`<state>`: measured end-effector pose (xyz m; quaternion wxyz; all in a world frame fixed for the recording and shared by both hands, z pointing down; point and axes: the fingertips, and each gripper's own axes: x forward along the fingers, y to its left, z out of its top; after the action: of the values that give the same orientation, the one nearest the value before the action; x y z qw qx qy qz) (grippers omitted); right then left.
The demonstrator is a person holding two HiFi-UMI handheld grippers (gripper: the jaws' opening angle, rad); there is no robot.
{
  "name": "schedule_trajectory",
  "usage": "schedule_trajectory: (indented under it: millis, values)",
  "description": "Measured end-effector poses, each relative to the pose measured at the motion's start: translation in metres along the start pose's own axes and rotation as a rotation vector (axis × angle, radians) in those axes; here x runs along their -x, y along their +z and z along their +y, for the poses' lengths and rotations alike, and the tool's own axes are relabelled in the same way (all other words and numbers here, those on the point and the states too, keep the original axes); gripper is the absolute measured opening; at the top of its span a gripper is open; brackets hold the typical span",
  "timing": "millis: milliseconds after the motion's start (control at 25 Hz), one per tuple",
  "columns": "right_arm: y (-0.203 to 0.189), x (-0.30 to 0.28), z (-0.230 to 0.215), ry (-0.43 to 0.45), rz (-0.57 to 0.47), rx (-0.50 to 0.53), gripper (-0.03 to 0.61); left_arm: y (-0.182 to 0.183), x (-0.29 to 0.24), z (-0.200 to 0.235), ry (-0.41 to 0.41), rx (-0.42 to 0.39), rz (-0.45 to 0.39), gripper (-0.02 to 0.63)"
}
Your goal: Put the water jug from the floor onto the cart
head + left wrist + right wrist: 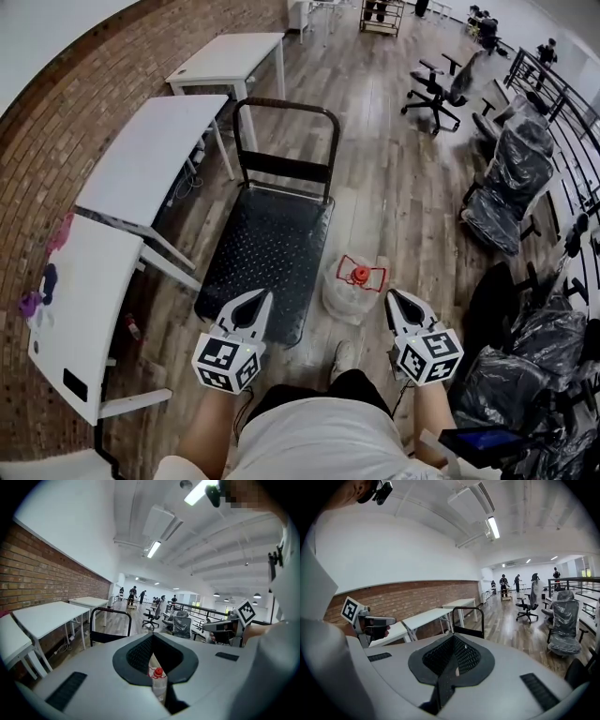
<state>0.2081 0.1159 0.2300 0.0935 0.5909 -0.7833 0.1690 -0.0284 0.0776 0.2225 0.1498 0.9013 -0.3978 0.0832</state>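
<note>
The water jug (pixel 354 286), clear with a red cap and red handle, stands on the wood floor just right of the cart's near corner. The cart (pixel 267 248) is a black flat deck with a tall dark handle (pixel 286 108) at its far end; nothing lies on it. My left gripper (pixel 263 296) hovers over the deck's near edge, jaws together and holding nothing. My right gripper (pixel 390 294) hangs right of the jug, shut and holding nothing. In the left gripper view the jug (pixel 158 677) shows through a thin slit past the left gripper (pixel 152 656). The right gripper (pixel 452 654) faces the cart handle (pixel 468 618).
White tables (pixel 150 150) line the brick wall (pixel 56 122) on the left. Office chairs (pixel 511 183), some wrapped in plastic, crowd the right side by a railing. My shoe (pixel 345 356) is just behind the jug. People stand far down the room.
</note>
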Motion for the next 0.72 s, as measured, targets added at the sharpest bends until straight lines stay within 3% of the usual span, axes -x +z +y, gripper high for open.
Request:
schedule_trajectory:
  millis: [440, 720]
  values:
    - [0.002, -0.06, -0.118, 0.079, 0.066, -0.031, 0.002, 0.011, -0.111, -0.02, 0.092, 0.002, 0.082, -0.001]
    - [-0.024, -0.097, -0.15, 0.096, 0.131, -0.058, 0.002, -0.008, -0.147, -0.01, 0.123, 0.026, 0.138, 0.0]
